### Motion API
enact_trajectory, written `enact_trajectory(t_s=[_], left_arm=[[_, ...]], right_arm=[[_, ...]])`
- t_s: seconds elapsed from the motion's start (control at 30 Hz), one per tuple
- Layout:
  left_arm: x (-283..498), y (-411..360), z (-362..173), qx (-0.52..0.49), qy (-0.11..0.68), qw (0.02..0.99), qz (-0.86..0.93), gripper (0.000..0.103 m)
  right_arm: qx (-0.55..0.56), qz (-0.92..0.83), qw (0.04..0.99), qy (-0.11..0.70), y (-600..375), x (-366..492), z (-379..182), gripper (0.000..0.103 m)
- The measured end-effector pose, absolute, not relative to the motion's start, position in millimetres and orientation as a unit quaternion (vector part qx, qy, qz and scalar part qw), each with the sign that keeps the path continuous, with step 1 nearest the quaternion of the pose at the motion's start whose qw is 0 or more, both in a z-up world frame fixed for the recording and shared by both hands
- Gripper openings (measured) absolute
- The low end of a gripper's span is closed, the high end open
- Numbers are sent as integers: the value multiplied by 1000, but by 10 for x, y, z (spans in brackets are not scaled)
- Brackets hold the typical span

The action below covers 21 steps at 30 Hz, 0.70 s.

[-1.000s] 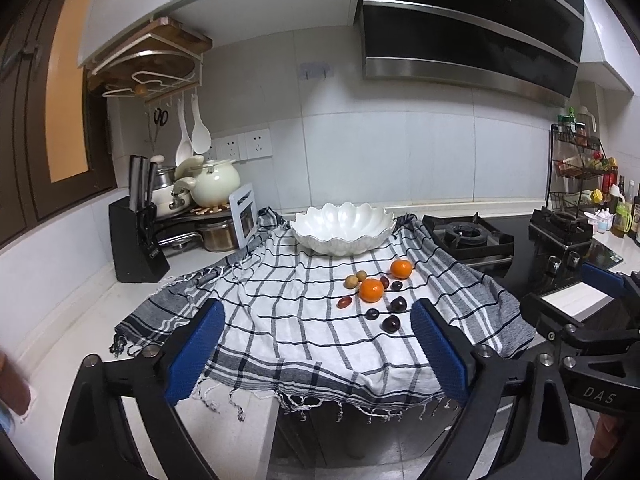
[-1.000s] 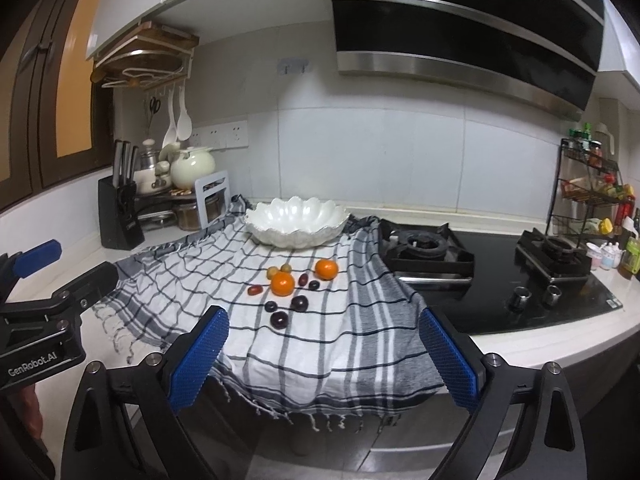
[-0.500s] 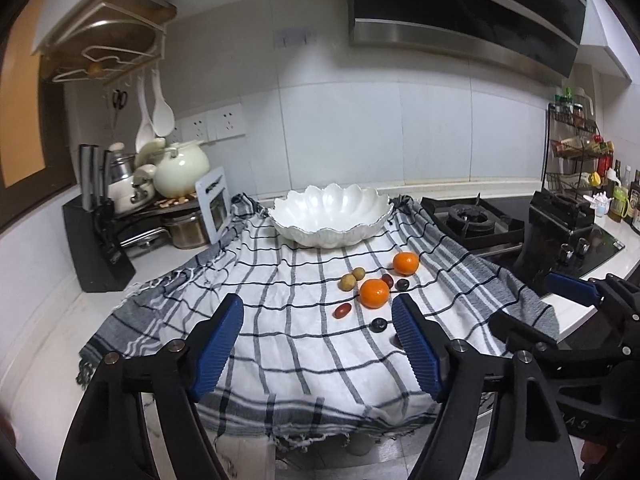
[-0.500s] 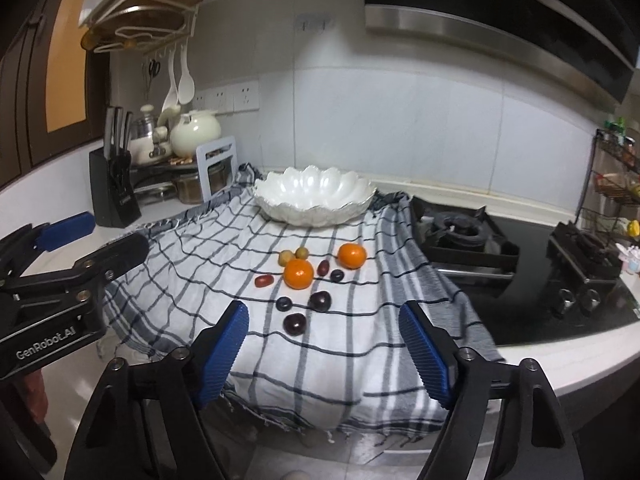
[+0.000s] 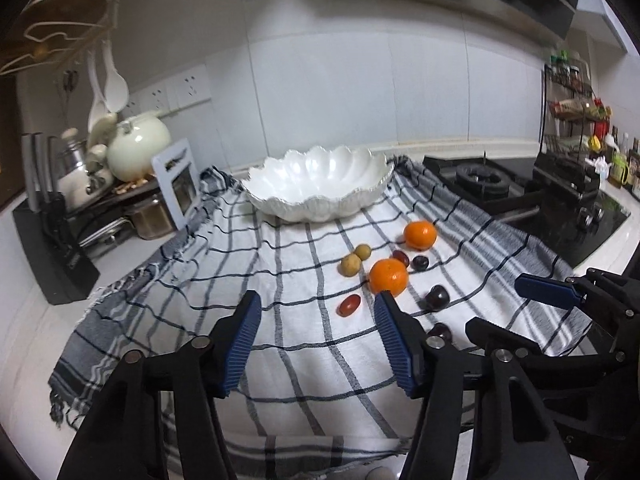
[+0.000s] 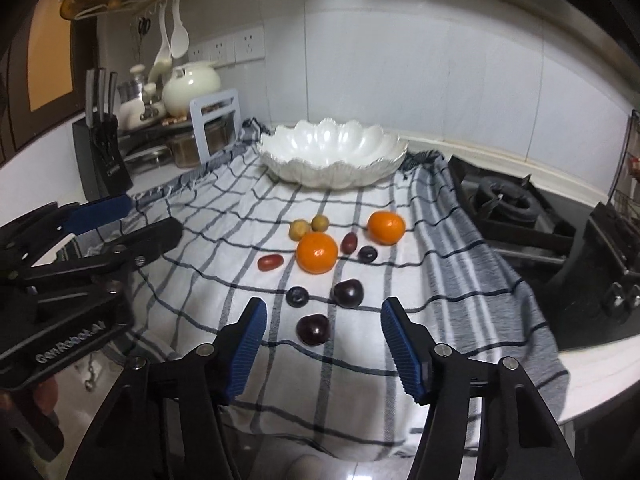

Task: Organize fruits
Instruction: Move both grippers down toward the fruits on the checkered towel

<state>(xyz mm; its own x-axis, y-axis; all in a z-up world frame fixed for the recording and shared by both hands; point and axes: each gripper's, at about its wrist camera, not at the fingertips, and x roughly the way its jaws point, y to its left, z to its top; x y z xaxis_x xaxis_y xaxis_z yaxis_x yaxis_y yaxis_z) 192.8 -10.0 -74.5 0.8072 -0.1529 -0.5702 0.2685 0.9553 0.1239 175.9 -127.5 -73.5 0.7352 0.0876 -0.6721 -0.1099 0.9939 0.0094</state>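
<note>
Several fruits lie on a checked cloth (image 5: 280, 320): two oranges (image 5: 388, 277) (image 5: 419, 235), two small tan fruits (image 5: 351, 265), a red grape tomato (image 5: 349, 305) and dark plums (image 6: 349, 293) (image 6: 313, 329). Behind them stands an empty white scalloped bowl (image 5: 316, 188) (image 6: 332, 156). My left gripper (image 5: 318, 320) hovers over the cloth short of the red tomato; its jaws are closing with nothing between them. My right gripper (image 6: 322, 328) hangs in front of the nearest dark plum; its jaws are closing too, with no pad touching the plum.
A knife block (image 5: 52, 248), pots and a cream kettle (image 5: 138, 148) crowd the counter's left side. A black gas hob (image 6: 520, 208) lies to the right of the cloth, with a spice rack (image 5: 576, 112) beyond. The cloth hangs over the counter's front edge.
Both grippers have come forward and down toward the fruits, which now look larger. The jaws of both have narrowed markedly. No fruit has moved.
</note>
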Motion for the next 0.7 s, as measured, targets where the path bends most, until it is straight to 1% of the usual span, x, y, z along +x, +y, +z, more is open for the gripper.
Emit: enact_trajectory(t_s=[0.07, 0.27, 0.37, 0.47, 0.57, 0.7], left_arm=[[2024, -114, -824, 98, 299, 942, -117, 55], [2249, -179, -1042, 110, 312, 935, -129, 49], [2333, -217, -1134, 116, 318, 931, -136, 47], [2403, -278, -1231, 127, 323, 927, -146, 42], [2475, -327, -1301, 130, 327, 924, -152, 40], [2594, -382, -1378, 130, 333, 921, -155, 36]], right_arm=[[-15, 57, 928, 368, -1256, 1815, -810, 54], [-14, 60, 920, 387, -1227, 1966, -1018, 48], [-11, 62, 917, 395, -1210, 2011, -1102, 46], [-13, 63, 915, 399, -1198, 2041, -1178, 43], [-9, 66, 911, 407, -1197, 2079, -1250, 40], [-1, 68, 909, 411, -1214, 2123, -1314, 39]])
